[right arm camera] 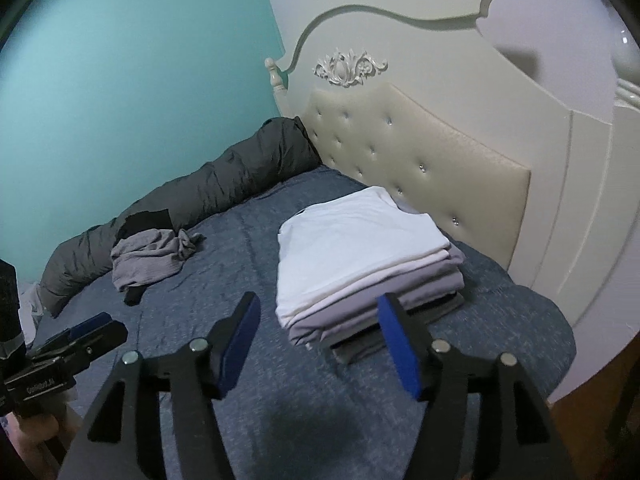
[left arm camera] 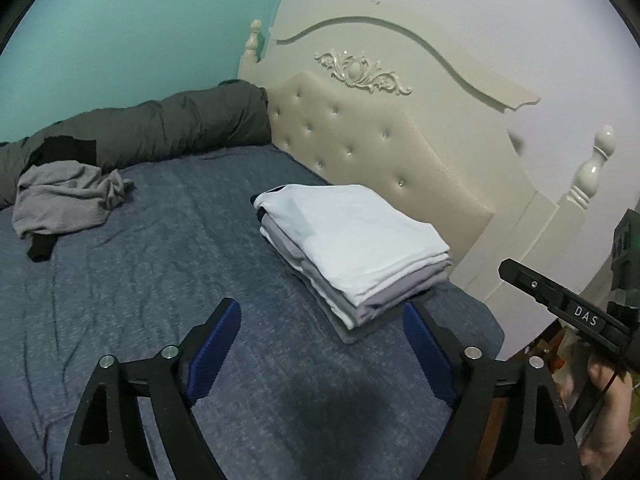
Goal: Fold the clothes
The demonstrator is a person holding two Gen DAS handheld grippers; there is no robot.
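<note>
- My left tongs [left arm camera: 320, 344] and right tongs [right arm camera: 318, 344] both hang released, gripping nothing.
- The neat stack of folded white and grey shirts [left arm camera: 356, 248] sits by the cream tufted headboard [left arm camera: 380, 140], out of the way.
- The crumpled grey garment [left arm camera: 64, 200] waits unfolded on the blue bed sheet [left arm camera: 180, 240], likely next.

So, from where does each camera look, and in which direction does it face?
Left wrist: sits on the left gripper, facing the folded stack and headboard; its open fingers show, the right gripper at the right edge.
Right wrist: sits on the right gripper, facing the same stack; the left gripper shows lower left.
Shared: stack, crumpled grey garment, bed.
</note>
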